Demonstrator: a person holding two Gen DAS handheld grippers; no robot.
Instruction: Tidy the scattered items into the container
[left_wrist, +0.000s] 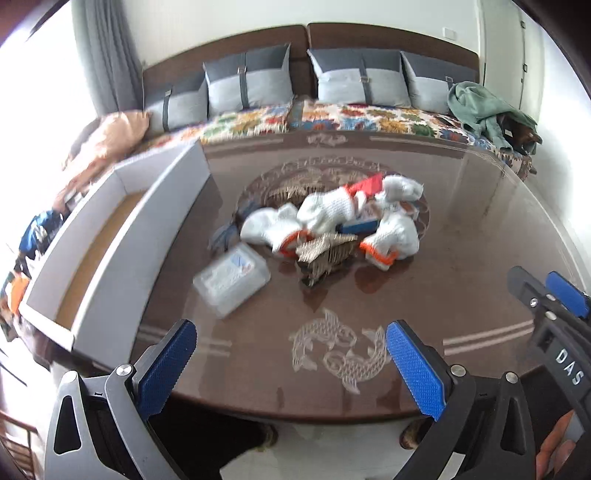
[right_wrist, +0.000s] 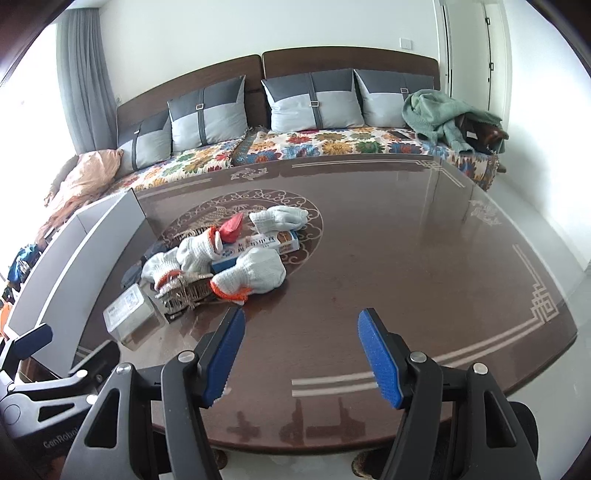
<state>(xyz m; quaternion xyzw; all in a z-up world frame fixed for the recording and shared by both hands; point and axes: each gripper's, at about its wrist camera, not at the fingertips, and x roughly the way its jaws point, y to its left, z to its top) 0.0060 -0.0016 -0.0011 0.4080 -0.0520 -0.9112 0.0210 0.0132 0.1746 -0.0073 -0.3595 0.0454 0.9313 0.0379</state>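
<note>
Nearest item: your left gripper (left_wrist: 290, 363), jaws spread and empty, faces the clear rectangular plastic box (left_wrist: 232, 284) lying ahead, near the table's (right_wrist: 424, 266) near edge.
Container: the long white cardboard tray (left_wrist: 125, 254) runs along the table's left edge, just left of that box.
Right gripper (right_wrist: 301, 356): jaws spread and empty, farther from the box.

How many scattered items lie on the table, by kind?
White knitted gloves with orange cuffs: 4
Blue-and-white cardboard box: 1
Red packet: 1
Clear plastic box: 1
Wooden model: 1
Total: 8; a dark item behind the pile is unclear.

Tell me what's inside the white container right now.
In the left wrist view the container shows only a bare brown floor; no items are in it yet. Its near wall hides the strip of floor just behind it, and the view is blurred, so something small there can't be ruled out.
</note>
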